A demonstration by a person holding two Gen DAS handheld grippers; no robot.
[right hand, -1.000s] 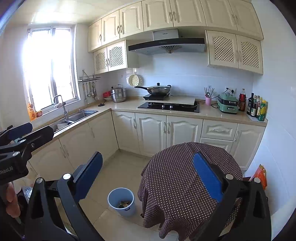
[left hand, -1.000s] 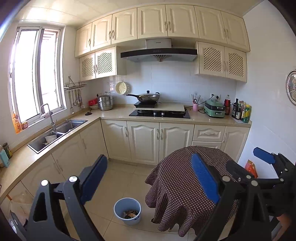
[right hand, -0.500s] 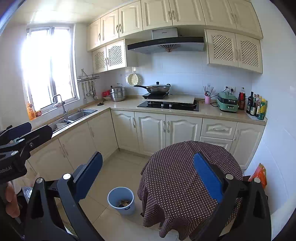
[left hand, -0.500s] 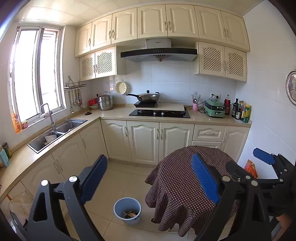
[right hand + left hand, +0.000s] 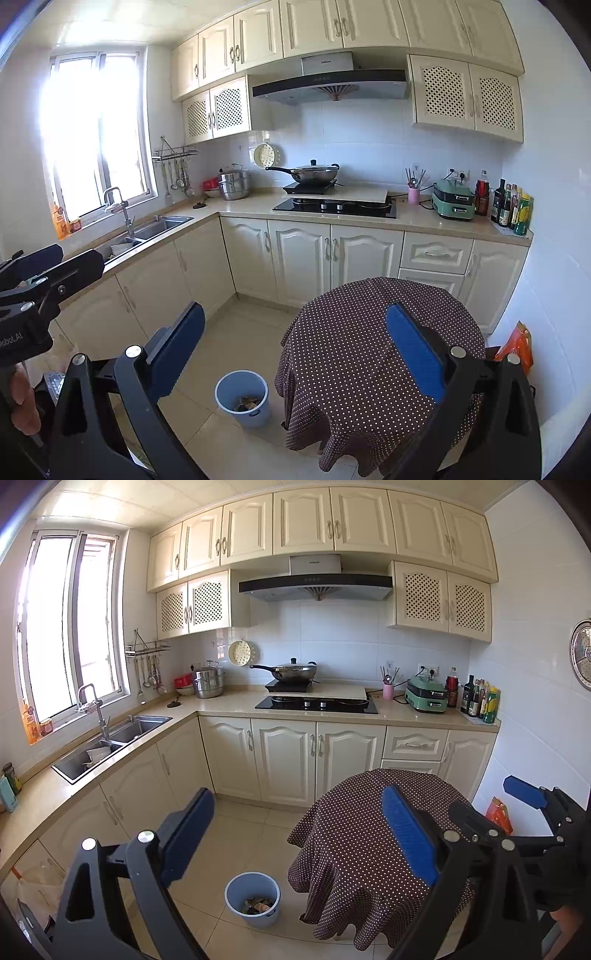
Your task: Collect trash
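Observation:
A light blue bin [image 5: 252, 900] stands on the tiled floor, left of a round table under a brown dotted cloth [image 5: 373, 834]; scraps of trash [image 5: 258, 905] lie in its bottom. The same bin [image 5: 242, 397] and the scraps [image 5: 248, 402] show in the right wrist view. My left gripper [image 5: 297, 825] is held high above the floor, open, with nothing between its blue pads. My right gripper [image 5: 295, 339] is open and empty too, level with the left one. Each gripper appears at the edge of the other's view.
Cream cabinets and a beige counter [image 5: 221, 701] run along the left and back walls, with a sink [image 5: 110, 738], a hob and wok [image 5: 291, 672]. An orange bag [image 5: 498, 814] leans by the right wall behind the table. A plastic bag [image 5: 37, 882] sits low left.

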